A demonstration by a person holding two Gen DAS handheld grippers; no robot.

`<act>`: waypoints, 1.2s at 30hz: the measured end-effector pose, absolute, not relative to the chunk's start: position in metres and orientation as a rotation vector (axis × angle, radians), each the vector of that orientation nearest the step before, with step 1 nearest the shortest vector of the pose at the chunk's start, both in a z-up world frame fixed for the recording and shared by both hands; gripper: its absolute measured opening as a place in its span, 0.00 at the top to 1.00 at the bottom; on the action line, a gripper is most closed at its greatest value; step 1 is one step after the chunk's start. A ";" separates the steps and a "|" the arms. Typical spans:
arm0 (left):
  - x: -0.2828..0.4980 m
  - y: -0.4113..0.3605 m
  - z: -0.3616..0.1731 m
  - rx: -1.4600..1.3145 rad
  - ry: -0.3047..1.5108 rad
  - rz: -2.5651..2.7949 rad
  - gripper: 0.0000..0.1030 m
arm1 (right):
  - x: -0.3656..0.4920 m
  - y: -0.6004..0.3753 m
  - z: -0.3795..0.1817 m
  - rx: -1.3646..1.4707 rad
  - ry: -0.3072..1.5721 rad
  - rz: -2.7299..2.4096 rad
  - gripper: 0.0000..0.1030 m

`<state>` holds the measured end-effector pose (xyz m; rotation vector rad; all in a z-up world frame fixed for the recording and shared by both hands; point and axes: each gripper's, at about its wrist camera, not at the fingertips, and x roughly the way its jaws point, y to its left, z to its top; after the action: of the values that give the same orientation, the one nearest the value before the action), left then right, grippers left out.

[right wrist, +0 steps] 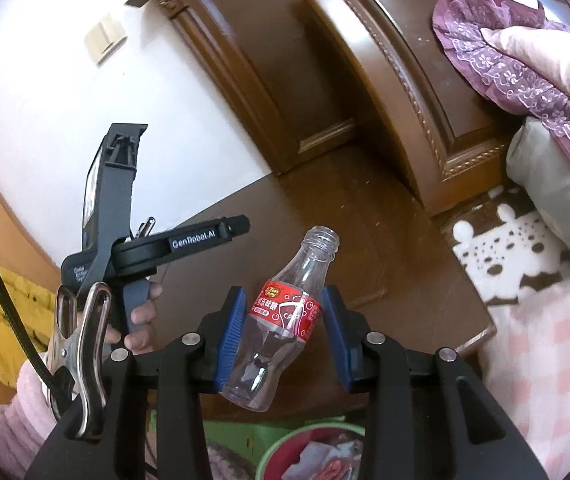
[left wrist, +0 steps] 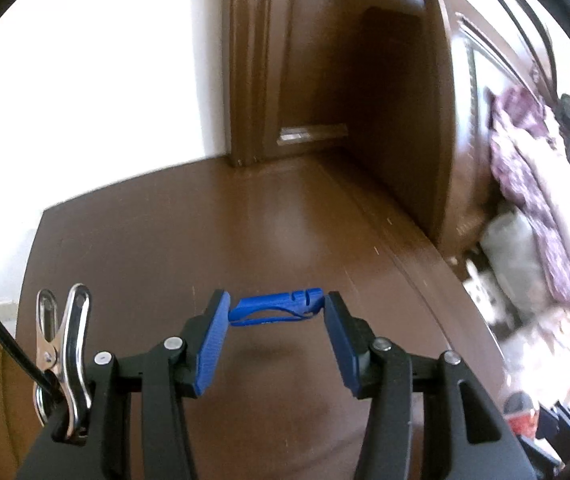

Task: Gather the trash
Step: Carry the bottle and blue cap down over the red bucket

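Left wrist: left claw (left wrist: 277, 312) pinches blue plastic piece (left wrist: 275, 306), possibly clip, over brown wooden tabletop (left wrist: 189, 240); right claw (right wrist: 281, 312) clamps empty bottle (right wrist: 281, 316).

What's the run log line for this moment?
left gripper: shut on blue item | right gripper: shut on empty bottle | green bin: below bottle

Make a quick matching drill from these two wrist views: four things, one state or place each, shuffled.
Things:
1. blue plastic piece
2. clear bottle
3. green bin
4. purple lace cloth

States:
A. below the right gripper, paper inside
B. uncapped, red label, between the right pads
C. spanning the left gripper's fingertips
D. draped at the wooden headboard

Pairs: 1-C, 2-B, 3-A, 4-D
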<state>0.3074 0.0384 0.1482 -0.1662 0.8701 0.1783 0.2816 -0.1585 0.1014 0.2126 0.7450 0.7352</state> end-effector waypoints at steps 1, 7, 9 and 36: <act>0.302 0.036 0.147 -0.170 0.874 0.167 0.50 | 0.275 -0.158 0.101 0.208 0.746 0.740 0.61; 0.247 0.026 0.156 -0.152 0.870 0.127 0.50 | 0.238 -0.157 0.102 0.180 0.732 0.745 0.61; 0.227 0.024 0.157 -0.145 0.875 0.110 0.50 | 0.224 -0.158 0.100 0.180 0.731 0.741 0.61; 0.070 -0.026 0.080 -0.083 0.924 -0.183 0.50 | 0.106 -0.192 0.017 0.142 0.859 0.595 0.61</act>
<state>0.0695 -0.0255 0.0799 -0.0825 0.9243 -0.1830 0.1062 -0.1917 0.0174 0.1416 0.8589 0.5953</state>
